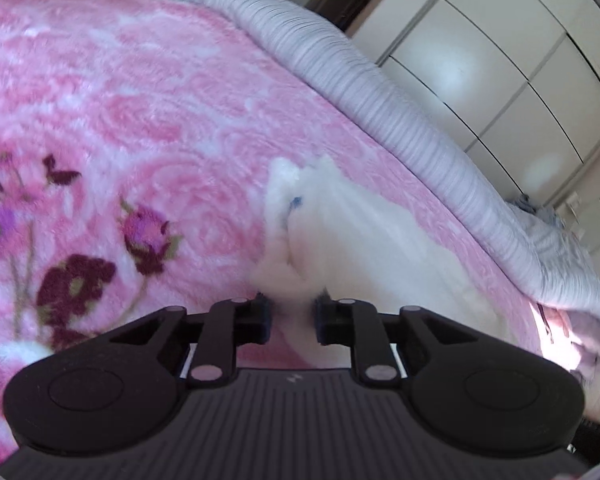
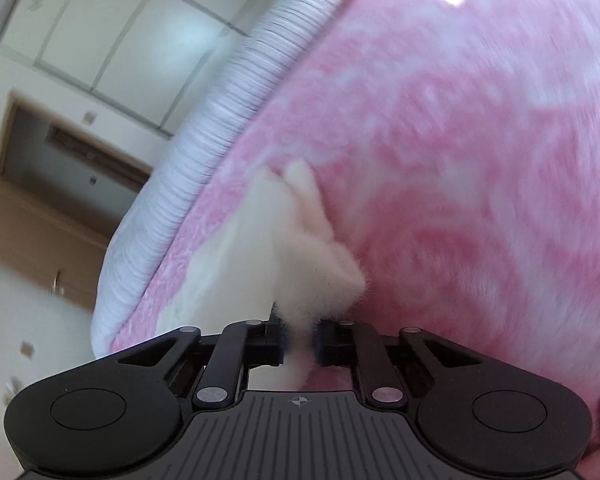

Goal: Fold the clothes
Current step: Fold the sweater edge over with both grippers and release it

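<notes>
Pinching the fluffy white garment (image 1: 340,232) — left claw (image 1: 291,320) and right claw (image 2: 300,340) both clenched on it — above the pink blanket (image 1: 140,92).

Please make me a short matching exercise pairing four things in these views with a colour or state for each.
Things:
1. garment
2. blanket
3. quilt
4. left claw

Colour or state:
A. grey-white, striped, along the bed's edge
B. pink with dark flowers
C. shut on fluffy cloth
D. white and fluffy, held at two spots

Pairs: 1-D, 2-B, 3-A, 4-C

The right claw grips the same garment too.
</notes>
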The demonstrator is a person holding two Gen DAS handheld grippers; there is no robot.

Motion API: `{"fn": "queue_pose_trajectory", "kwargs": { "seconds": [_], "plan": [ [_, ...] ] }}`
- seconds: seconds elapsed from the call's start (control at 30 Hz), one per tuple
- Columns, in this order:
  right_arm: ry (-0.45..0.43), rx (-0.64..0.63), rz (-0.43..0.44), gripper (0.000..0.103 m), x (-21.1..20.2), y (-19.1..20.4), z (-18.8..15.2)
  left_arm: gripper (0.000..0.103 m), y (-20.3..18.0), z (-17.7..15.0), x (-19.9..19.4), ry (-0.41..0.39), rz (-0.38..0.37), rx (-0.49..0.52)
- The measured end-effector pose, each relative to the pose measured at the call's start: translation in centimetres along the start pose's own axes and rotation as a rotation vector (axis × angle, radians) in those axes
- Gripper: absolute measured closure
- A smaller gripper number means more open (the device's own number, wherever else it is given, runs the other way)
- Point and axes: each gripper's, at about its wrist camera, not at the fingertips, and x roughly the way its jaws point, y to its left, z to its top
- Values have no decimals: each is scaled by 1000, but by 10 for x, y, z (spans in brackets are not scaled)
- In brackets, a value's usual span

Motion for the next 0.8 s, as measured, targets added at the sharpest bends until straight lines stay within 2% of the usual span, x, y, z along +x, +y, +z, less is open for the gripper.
{"fn": "queue_pose_trajectory", "kwargs": {
  "seconds": [0.2, 0.4, 0.5, 0.57, 0.6, 0.63, 0.7, 0.77, 0.8],
  "plan": [
    [-16, -44, -49, 97, -46, -8, 1, 88, -10, -31, -39, 51, -39, 15],
    [26, -42, -131, 96, -121, -28, -7, 87, -11, -78, -87, 115, -68, -4],
    [54, -119, -143, 93, -140, -37, -16, 87, -2, -97, -113, 59, -32, 24],
    [44, -152, -144, 91, -156, -38, -24, 91, -5, -97, -133, 53, 45, 33],
    [30, -165, -160, 90, -168, -34, -27, 91, -11, -92, -144, 33, 54, 72],
    [6, -193, -180, 89, -178, -25, -29, 91, -20, -85, -152, -6, 50, 127],
    [-82, -338, -177, 89, -194, -1, -34, 91, -39, -73, -160, -58, 27, 222],
    [-161, -496, -175, 89, -204, 24, -42, 91, -55, -65, -152, -71, -6, 268],
    [-173, -575, -182, 89, -201, 35, -47, 91, -63, -64, -142, -56, -24, 288]
  ]
}}
